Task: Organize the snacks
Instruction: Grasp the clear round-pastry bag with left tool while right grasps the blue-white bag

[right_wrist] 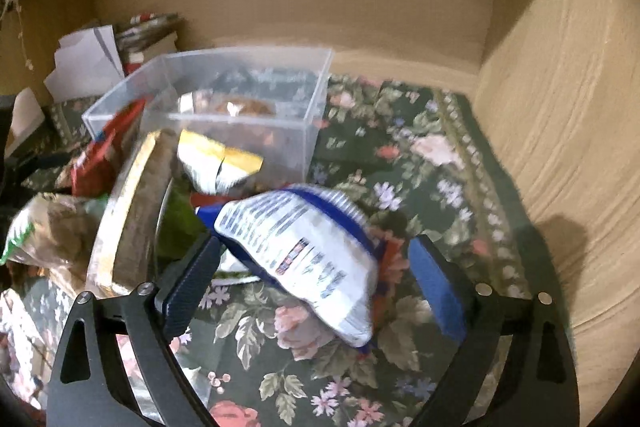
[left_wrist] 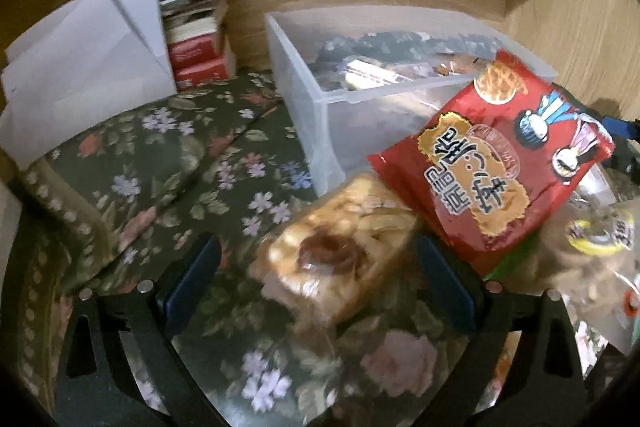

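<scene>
My left gripper (left_wrist: 320, 267) is open, its fingers on either side of a clear-wrapped pastry snack (left_wrist: 332, 247) that lies on the floral cloth (left_wrist: 160, 167); neither pad touches it. A red snack bag (left_wrist: 496, 167) leans just right of it. A clear plastic bin (left_wrist: 320, 107) with several snacks inside stands behind. My right gripper (right_wrist: 316, 267) is open around a blue and white snack bag (right_wrist: 312, 255), which rests on the cloth (right_wrist: 400, 155) with gaps on both sides. The bin shows behind in the right wrist view (right_wrist: 248, 67).
A pile of snack bags, one yellow and white (right_wrist: 216, 163), one red (right_wrist: 100, 155), lies left of the right gripper. White folders (left_wrist: 88, 59) and stacked books (left_wrist: 196, 31) stand at the back left. Wooden walls (right_wrist: 560, 107) close the back and right.
</scene>
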`<state>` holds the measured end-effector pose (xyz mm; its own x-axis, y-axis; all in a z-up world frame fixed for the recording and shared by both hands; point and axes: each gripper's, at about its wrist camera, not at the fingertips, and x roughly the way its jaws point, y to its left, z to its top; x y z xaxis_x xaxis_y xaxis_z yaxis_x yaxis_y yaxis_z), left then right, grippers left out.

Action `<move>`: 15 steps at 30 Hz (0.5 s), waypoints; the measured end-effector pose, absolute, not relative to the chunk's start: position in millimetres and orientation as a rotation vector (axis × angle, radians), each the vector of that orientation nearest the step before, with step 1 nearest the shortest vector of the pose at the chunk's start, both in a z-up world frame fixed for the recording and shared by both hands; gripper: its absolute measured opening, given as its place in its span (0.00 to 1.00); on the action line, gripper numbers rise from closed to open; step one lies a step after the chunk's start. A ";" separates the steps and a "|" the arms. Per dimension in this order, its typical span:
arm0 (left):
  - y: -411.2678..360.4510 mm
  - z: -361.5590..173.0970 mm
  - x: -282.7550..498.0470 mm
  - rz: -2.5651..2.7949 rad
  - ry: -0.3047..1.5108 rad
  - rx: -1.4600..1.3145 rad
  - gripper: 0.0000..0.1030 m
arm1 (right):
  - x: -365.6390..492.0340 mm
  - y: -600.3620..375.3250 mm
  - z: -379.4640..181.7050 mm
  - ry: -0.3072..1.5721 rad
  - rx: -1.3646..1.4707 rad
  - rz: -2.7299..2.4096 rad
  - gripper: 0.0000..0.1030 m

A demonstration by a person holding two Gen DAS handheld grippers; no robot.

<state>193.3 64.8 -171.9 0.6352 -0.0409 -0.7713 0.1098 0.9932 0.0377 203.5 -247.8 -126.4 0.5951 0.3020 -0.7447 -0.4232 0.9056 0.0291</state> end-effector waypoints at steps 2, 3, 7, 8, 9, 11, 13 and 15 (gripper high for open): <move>63.5 -175.2 198.5 -0.107 0.887 0.074 0.97 | 204.6 -244.6 -133.0 0.846 -0.162 0.426 0.92; 62.9 -176.4 200.1 -0.112 0.886 0.071 0.97 | 206.1 -243.4 -135.5 0.849 -0.164 0.420 0.92; 61.1 -176.3 200.7 -0.131 0.865 0.073 0.92 | 214.9 -239.8 -141.0 0.852 -0.161 0.404 0.92; 59.8 -176.5 200.0 -0.141 0.859 0.075 0.83 | 217.2 -238.9 -141.6 0.852 -0.157 0.404 0.90; 58.9 -176.9 198.3 -0.149 0.857 0.077 0.77 | 219.6 -238.6 -142.2 0.855 -0.151 0.401 0.89; 57.1 -178.3 196.6 -0.156 0.861 0.079 0.67 | 222.2 -238.9 -142.1 0.854 -0.138 0.391 0.83; 56.3 -179.6 194.6 -0.159 0.855 0.082 0.64 | 222.8 -241.8 -141.1 0.852 -0.113 0.386 0.81; 56.8 -179.3 191.3 -0.166 0.846 0.075 0.60 | 222.2 -245.1 -140.5 0.847 -0.095 0.377 0.76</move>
